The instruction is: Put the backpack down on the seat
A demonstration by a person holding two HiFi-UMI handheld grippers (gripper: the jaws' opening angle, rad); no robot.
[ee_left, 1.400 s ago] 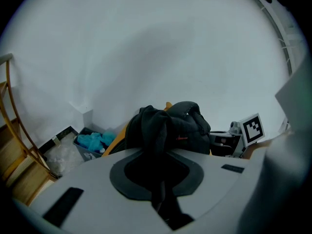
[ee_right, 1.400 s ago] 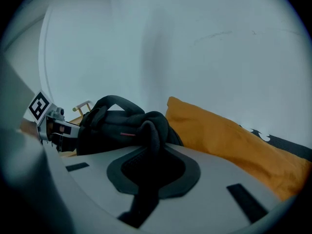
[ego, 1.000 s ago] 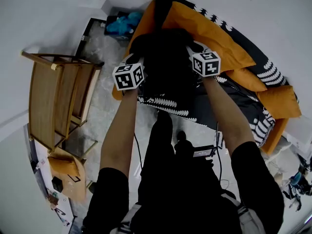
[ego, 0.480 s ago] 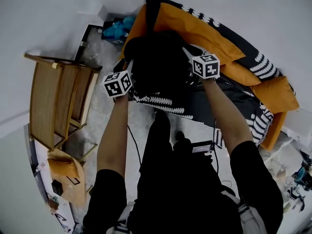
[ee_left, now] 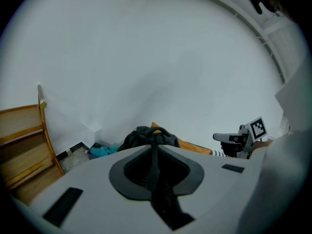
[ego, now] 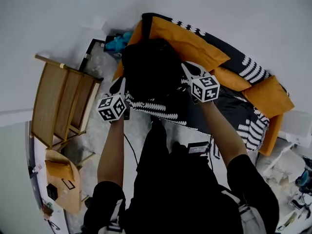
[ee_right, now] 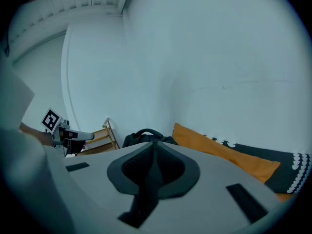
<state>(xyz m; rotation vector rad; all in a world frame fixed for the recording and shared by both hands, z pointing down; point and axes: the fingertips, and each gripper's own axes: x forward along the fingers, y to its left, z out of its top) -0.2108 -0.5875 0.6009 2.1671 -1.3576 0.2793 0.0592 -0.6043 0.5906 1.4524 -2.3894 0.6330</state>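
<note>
Fingers (ee_left: pixel 129 169) of the left gripper (ego: pixel 119 84), just closing, are brought together empty, as are the right gripper's (ego: pixel 191 70); backpack (ego: pixel 148 72) is laid on seat (ego: pixel 234 108), task judged done.

Dim, flat light; fisheye edges dark; foreground blurred.

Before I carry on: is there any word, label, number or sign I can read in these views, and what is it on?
No readable text in any view.
Left marker cube and right marker cube: black-and-white square codes, no letters or digits.
Patterned throw: white motif, not writing.
Dark box: pale strip on it, too small to read.
</note>
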